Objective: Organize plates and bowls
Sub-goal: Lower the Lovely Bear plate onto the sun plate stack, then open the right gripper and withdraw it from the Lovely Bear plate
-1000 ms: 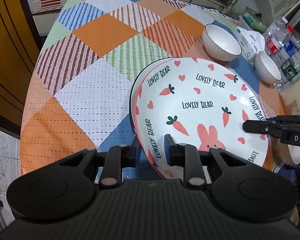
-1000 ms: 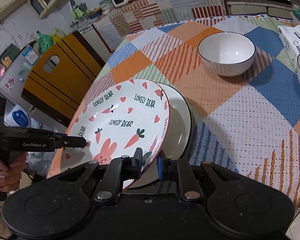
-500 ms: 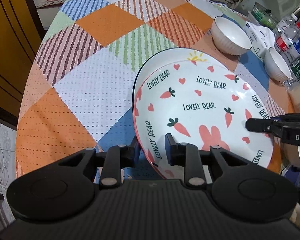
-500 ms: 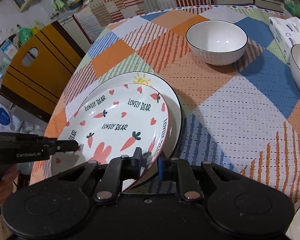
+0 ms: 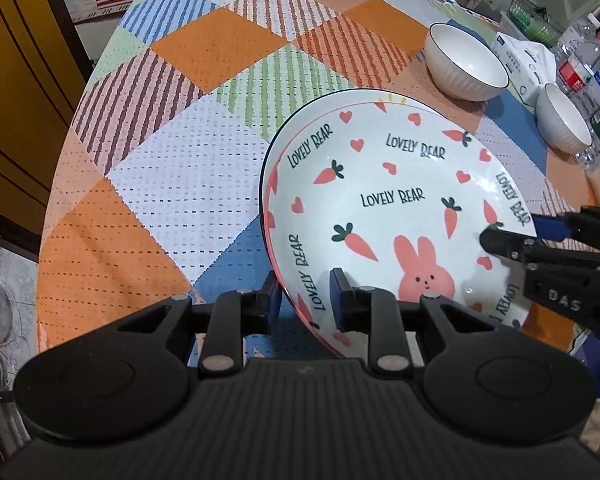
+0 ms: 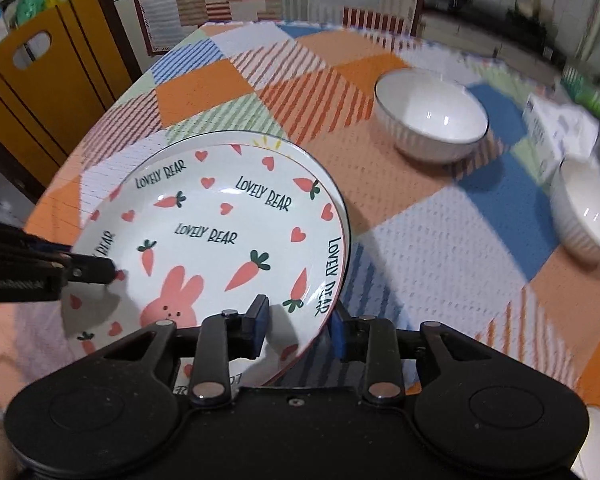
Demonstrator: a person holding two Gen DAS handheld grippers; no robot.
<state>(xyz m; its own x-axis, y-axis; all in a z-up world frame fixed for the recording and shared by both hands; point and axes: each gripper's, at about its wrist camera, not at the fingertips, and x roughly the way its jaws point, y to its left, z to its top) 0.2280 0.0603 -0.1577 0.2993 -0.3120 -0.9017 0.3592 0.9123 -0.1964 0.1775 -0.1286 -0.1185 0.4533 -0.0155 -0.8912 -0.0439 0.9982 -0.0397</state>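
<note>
A white plate (image 5: 392, 200) printed with carrots, hearts and a pink rabbit lies on a dark-rimmed white plate (image 5: 392, 98), and only the far edge of that lower plate shows. My left gripper (image 5: 306, 302) is shut on the carrot plate's near rim. In the right wrist view the same carrot plate (image 6: 220, 236) has its right rim between the fingers of my right gripper (image 6: 299, 326). Those jaws are opening, and the pads stand off the rim. Two empty white bowls (image 6: 430, 118) (image 6: 584, 208) stand further back on the right.
The round table carries a chequered orange, blue and striped cloth (image 5: 188, 184). A tissue pack (image 5: 520, 56) and water bottles (image 5: 584, 60) crowd the far right edge. A yellow cabinet (image 6: 40, 80) stands beyond the table's left edge.
The carrot plate has come down from a tilt to lie flat on the dark-rimmed plate. My right gripper's jaws have parted from its rim. My left gripper keeps its hold.
</note>
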